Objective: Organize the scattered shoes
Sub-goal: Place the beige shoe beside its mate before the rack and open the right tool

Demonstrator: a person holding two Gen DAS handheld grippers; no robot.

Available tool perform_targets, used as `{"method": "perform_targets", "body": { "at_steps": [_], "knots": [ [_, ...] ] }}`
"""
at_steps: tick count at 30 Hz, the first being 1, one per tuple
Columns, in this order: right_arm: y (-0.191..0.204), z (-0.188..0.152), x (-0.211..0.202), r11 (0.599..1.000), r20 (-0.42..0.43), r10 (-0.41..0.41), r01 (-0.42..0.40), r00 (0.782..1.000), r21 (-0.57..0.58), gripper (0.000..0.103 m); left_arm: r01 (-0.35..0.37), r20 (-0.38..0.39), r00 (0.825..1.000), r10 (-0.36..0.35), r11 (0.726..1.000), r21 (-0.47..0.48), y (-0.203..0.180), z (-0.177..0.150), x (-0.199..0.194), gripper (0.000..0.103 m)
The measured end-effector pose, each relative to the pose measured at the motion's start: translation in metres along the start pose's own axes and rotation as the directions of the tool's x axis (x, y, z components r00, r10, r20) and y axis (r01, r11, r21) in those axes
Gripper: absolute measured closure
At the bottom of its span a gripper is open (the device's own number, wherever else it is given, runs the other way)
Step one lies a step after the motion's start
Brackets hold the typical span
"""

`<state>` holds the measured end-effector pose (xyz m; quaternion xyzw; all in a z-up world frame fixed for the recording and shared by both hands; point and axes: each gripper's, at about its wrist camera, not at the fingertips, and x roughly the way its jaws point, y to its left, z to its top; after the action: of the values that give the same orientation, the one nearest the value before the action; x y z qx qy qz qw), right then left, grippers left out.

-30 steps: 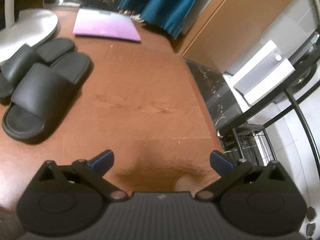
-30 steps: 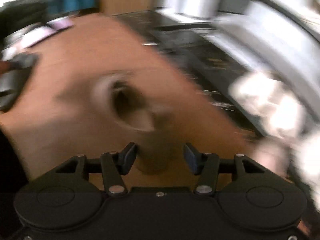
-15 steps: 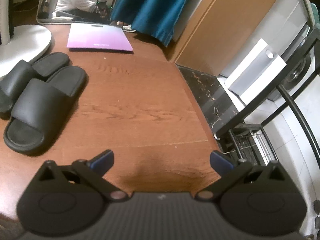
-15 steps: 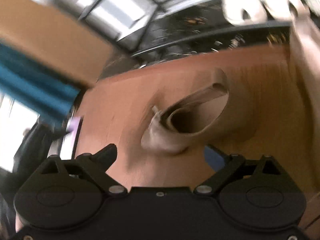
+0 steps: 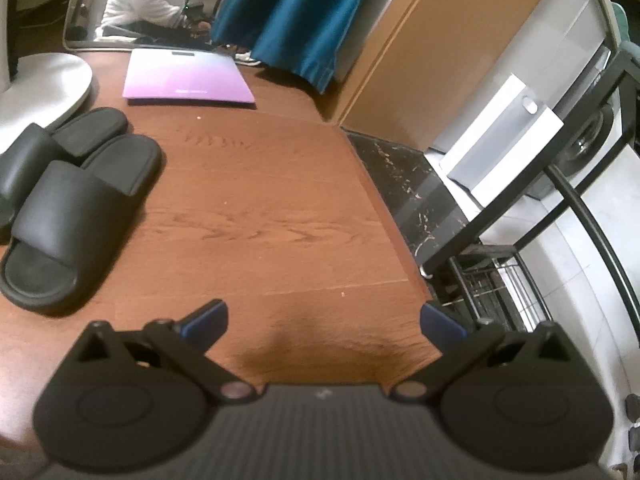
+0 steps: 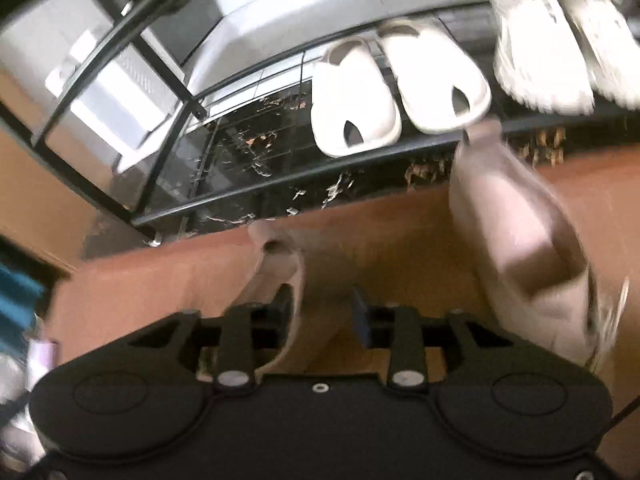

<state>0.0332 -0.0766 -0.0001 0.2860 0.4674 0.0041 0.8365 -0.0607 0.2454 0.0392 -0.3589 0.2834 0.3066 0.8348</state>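
In the right wrist view a beige high-heeled shoe [image 6: 276, 248] lies on the brown floor with its rim at my right gripper [image 6: 322, 312]. The jaws are opening: the rim sits against the left pad and the right pad is clear of it. A second beige heeled shoe [image 6: 520, 248], blurred, lies to the right. A black shoe rack [image 6: 280, 196] beyond holds white slippers [image 6: 356, 104] and white sneakers [image 6: 540, 52]. In the left wrist view my left gripper [image 5: 324, 316] hangs open over bare floor. A pair of black slides [image 5: 76, 220] sits side by side at the left.
A purple bathroom scale [image 5: 188, 80] lies at the back by a blue curtain [image 5: 296, 12] and a floor mirror. A white round base [image 5: 36, 92] is at far left. At right are a black marble strip [image 5: 412, 192], a white box [image 5: 504, 140] and the wire rack [image 5: 492, 280].
The right wrist view has rolled, bringing the rack and white shoes to the top. The beige heel has come down to the fingertips. The left gripper has stayed put.
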Motion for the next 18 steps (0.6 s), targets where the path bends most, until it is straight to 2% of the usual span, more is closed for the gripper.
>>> {"method": "perform_targets", "body": {
  "at_steps": [1, 3, 4, 7, 9, 10, 11, 13, 15, 17, 18],
  "knots": [
    [0.003, -0.01, 0.0, 1.0, -0.032, 0.014, -0.014, 0.999, 0.012, 0.004, -0.001, -0.002, 1.0, 0.001, 1.0, -0.002, 0.0, 0.0, 0.001, 0.001],
    [0.013, -0.032, 0.004, 0.999, -0.096, 0.041, -0.038, 0.995, 0.039, 0.005, -0.002, -0.001, 1.0, 0.002, 1.0, 0.007, -0.002, 0.0, 0.002, 0.001],
    [0.017, -0.035, 0.011, 0.998, -0.105, 0.03, -0.024, 0.994, 0.063, 0.005, 0.0, 0.002, 1.0, 0.0, 1.0, 0.016, -0.004, -0.001, 0.001, 0.001],
    [0.029, -0.038, 0.029, 0.989, -0.107, -0.039, 0.053, 0.993, 0.135, 0.007, 0.008, 0.019, 1.0, -0.009, 1.0, 0.028, -0.005, -0.001, -0.002, 0.001],
    [0.04, -0.038, 0.042, 0.989, -0.077, -0.078, 0.087, 0.994, 0.122, 0.011, 0.008, 0.026, 1.0, -0.008, 1.0, 0.02, -0.003, -0.001, -0.003, 0.001],
    [0.043, -0.038, 0.047, 0.989, -0.07, -0.089, 0.096, 0.994, 0.112, 0.013, 0.003, 0.02, 1.0, -0.003, 1.0, 0.016, -0.002, 0.0, -0.001, 0.001],
    [0.047, -0.039, 0.053, 0.993, -0.078, -0.099, 0.104, 0.992, 0.063, 0.024, -0.002, 0.013, 1.0, 0.002, 1.0, 0.013, -0.001, 0.0, 0.002, 0.001],
    [0.051, -0.04, 0.061, 0.994, -0.079, -0.106, 0.104, 0.991, -0.034, 0.026, -0.011, 0.001, 1.0, 0.011, 1.0, 0.01, -0.002, 0.0, 0.005, 0.001],
    [0.044, -0.039, 0.061, 0.996, -0.088, -0.058, 0.052, 0.994, -0.074, 0.033, -0.014, -0.006, 1.0, 0.014, 1.0, 0.013, -0.003, 0.0, 0.006, 0.001],
    [0.029, -0.033, 0.057, 0.993, -0.132, 0.004, -0.02, 0.991, -0.116, 0.036, -0.006, -0.002, 1.0, 0.006, 1.0, 0.026, -0.005, -0.001, 0.005, 0.001],
    [0.027, -0.029, 0.054, 0.986, -0.148, -0.002, -0.023, 0.989, -0.167, 0.038, -0.003, 0.0, 1.0, 0.003, 0.999, 0.032, -0.006, -0.001, 0.004, 0.001]
  ]
}}
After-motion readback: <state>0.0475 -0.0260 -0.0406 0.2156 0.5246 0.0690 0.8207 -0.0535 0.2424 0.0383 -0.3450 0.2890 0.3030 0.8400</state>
